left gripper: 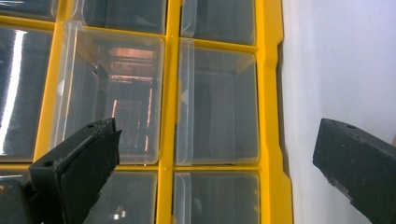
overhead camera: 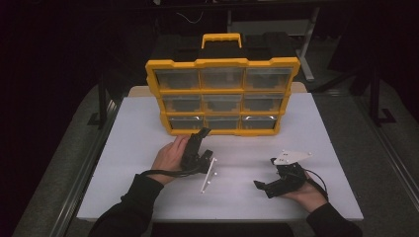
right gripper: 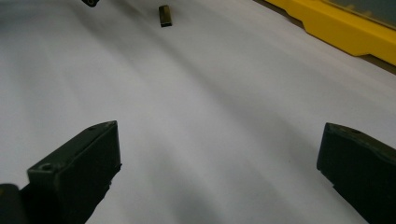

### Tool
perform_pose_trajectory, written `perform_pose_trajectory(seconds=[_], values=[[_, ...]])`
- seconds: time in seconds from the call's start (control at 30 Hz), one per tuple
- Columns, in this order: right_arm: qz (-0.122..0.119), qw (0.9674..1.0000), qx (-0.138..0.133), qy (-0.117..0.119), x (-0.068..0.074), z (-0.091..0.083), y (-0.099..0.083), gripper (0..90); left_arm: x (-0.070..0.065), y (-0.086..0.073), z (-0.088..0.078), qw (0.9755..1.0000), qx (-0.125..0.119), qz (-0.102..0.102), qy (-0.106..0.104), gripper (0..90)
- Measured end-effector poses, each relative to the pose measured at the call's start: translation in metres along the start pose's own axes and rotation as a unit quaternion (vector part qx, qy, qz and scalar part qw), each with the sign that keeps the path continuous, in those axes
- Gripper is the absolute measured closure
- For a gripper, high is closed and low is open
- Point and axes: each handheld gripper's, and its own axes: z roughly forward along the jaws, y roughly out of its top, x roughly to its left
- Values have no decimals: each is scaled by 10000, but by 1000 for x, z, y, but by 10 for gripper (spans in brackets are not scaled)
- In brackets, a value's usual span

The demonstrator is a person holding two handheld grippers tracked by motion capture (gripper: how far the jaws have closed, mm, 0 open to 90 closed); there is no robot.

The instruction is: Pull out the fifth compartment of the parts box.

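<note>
high view, yellow organizer upright, clear drawers' contents unclear, left gripper spread beside it, right gripper spread

Glossy clear plastic drawers

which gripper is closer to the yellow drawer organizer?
Left. The left gripper is right at the front of the organizer, by its bottom row of drawers. The right gripper sits farther back on the table, well clear.

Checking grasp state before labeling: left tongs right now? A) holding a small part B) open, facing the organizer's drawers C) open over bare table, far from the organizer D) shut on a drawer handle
B: the left tongs stand wide apart with nothing between them, facing the clear drawers of the yellow organizer.
</note>
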Motion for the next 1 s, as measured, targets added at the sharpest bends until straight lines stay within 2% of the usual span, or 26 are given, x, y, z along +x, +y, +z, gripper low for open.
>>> perform_pose_trajectory(seconds=[1.0], values=[[-40, 10000, -2, 23, 2, 1, 1, 0, 13, 4, 10, 9999, -26, 111, 113, 2]])
